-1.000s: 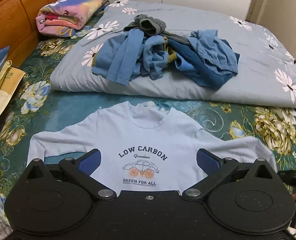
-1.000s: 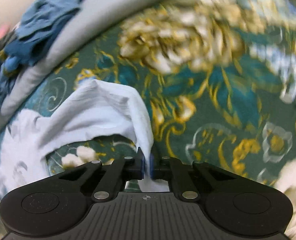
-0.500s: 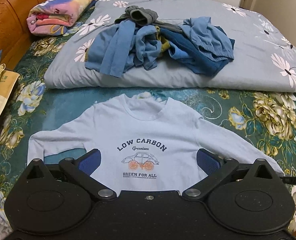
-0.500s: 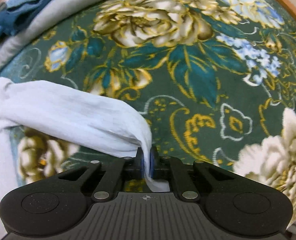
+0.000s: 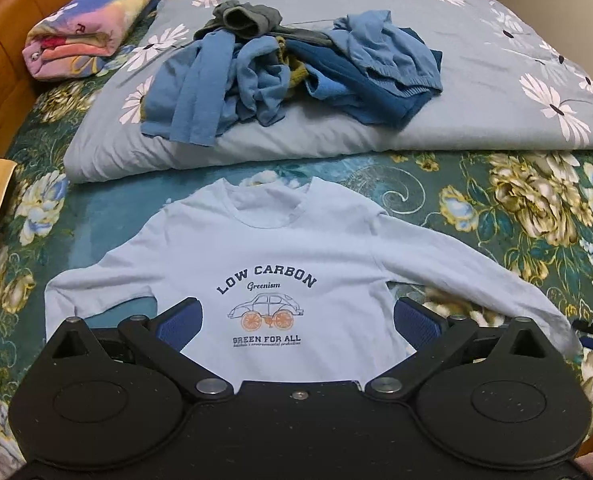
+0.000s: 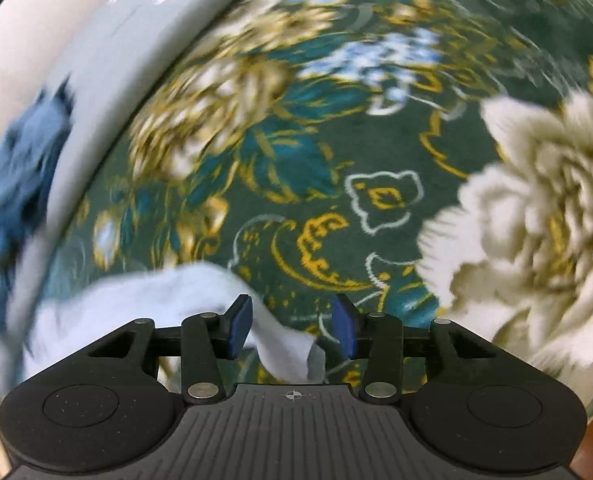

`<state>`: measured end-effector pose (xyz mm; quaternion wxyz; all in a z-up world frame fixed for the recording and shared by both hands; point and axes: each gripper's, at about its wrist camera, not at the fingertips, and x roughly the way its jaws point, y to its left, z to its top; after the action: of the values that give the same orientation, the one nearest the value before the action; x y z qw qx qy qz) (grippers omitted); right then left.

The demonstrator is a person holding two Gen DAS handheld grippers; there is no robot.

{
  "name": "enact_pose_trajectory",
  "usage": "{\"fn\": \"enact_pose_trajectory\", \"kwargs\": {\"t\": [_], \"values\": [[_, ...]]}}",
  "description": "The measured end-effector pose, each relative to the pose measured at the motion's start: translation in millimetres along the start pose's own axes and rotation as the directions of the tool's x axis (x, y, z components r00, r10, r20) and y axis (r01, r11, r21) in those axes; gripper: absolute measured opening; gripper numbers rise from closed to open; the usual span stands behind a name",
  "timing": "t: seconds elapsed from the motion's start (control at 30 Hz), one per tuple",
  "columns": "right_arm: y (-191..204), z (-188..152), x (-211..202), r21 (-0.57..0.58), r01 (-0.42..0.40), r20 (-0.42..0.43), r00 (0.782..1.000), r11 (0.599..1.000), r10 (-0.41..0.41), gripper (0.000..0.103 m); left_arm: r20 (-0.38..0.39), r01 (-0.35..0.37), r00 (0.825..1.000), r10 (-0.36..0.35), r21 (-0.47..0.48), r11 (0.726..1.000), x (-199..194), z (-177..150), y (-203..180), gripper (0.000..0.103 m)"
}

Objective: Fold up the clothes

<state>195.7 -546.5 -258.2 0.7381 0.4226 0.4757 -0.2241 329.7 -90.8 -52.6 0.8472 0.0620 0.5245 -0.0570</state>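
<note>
Left wrist view looks down on a pale blue long-sleeved shirt (image 5: 264, 248) spread face up on the green flowered bedspread (image 5: 536, 208), collar to the far side, printed chest toward the near edge, both sleeves lying out to left and right. The left gripper (image 5: 296, 320) hangs over the hem with its jaws wide apart and nothing between them. The right gripper (image 6: 292, 326) stands with its jaws apart too, and the sleeve cuff (image 6: 292, 350) lies loose between them, not pinched.

It looks a thin, soft knit: light, limp, apt to sag and wrinkle, so I would take it at a cuff, a shoulder seam or a hem corner. A heap of blue clothes (image 5: 288, 76) sits on the grey daisy quilt (image 5: 496, 92) at the far side, beside a folded pink blanket (image 5: 88, 28).

The hem is hidden behind the left gripper's body, and the right wrist view is smeared with motion blur, so the cuff's edge is hard to make out.
</note>
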Motion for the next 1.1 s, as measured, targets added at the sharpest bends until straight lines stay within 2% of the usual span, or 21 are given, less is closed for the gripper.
{"fn": "enact_pose_trajectory", "kwargs": {"t": [0.13,0.2,0.23,0.3,0.37,0.47,0.53,0.57,0.6,0.63,0.67,0.73,0.8,0.87,0.93,1.0,1.03,1.1], "values": [[-24,-3,3,0.231,-0.022,0.017,1.000,0.973,0.018,0.041,0.000,-0.003,1.000,0.003,-0.002,1.000,-2,0,1,0.101],[-36,-8,9,0.328,-0.041,-0.024,0.998,0.944,0.052,0.041,0.008,0.000,1.000,0.000,0.003,1.000,-3,-1,2,0.101],[-40,-11,12,0.359,-0.058,-0.039,0.996,0.931,0.077,0.041,0.007,0.002,1.000,-0.002,0.005,1.000,-3,-1,1,0.101],[-47,-17,19,0.420,-0.089,-0.065,0.990,0.903,0.128,0.051,0.002,0.003,1.000,-0.003,0.009,1.000,-3,-1,1,0.101],[-50,-23,26,0.490,-0.124,-0.081,0.979,0.863,0.186,0.052,-0.003,0.004,1.000,-0.004,0.015,1.000,-3,-2,1,0.101],[-41,-23,31,0.493,-0.163,-0.068,0.972,0.854,0.225,0.051,-0.013,0.008,1.000,-0.008,0.025,1.000,-2,-2,-1,0.101],[-32,-21,34,0.469,-0.188,-0.078,0.965,0.863,0.252,0.043,-0.014,0.011,1.000,-0.011,0.033,0.999,-2,-3,-2,0.101],[-23,-19,33,0.419,-0.187,-0.075,0.968,0.888,0.240,0.037,-0.015,0.013,1.000,-0.012,0.036,0.999,-2,-3,-2,0.101],[-14,-17,32,0.368,-0.186,-0.072,0.971,0.911,0.227,0.037,-0.015,0.014,1.000,-0.013,0.036,0.999,-1,-3,-2,0.101],[-1,-18,31,0.288,-0.190,-0.078,0.972,0.939,0.221,0.036,-0.016,0.015,1.000,-0.015,0.036,0.999,-1,-4,-2,0.101],[11,-18,30,0.205,-0.193,-0.084,0.973,0.960,0.214,0.030,-0.017,0.017,1.000,-0.016,0.036,0.999,-1,-4,-2,0.101],[36,-18,29,0.035,-0.197,-0.093,0.975,0.980,0.199,0.020,-0.019,0.019,1.000,-0.018,0.036,0.999,-1,-5,-2,0.101],[65,-24,32,-0.160,-0.219,-0.148,0.969,0.963,0.196,0.013,-0.023,0.021,1.000,-0.020,0.039,0.999,0,-7,-2,0.101],[82,-32,35,-0.251,-0.254,-0.192,0.959,0.934,0.209,0.008,-0.026,0.022,0.999,-0.021,0.041,0.999,0,-8,-3,0.101],[93,-41,36,-0.324,-0.248,-0.216,0.959,0.913,0.184,0.008,-0.029,0.024,0.999,-0.023,0.043,0.999,1,-9,-3,0.101],[93,-49,38,-0.330,-0.289,-0.275,0.940,0.899,0.202,0.008,-0.033,0.026,0.999,-0.024,0.045,0.999,1,-11,-3,0.101],[91,-52,36,-0.334,-0.284,-0.281,0.940,0.899,0.192,0.008,-0.034,0.026,0.999,-0.025,0.046,0.999,2,-11,-3,0.101],[74,-52,28,-0.280,-0.242,-0.242,0.954,0.929,0.176,0.012,-0.039,0.026,0.999,-0.024,0.042,0.999,2,-13,-2,0.101]]}}
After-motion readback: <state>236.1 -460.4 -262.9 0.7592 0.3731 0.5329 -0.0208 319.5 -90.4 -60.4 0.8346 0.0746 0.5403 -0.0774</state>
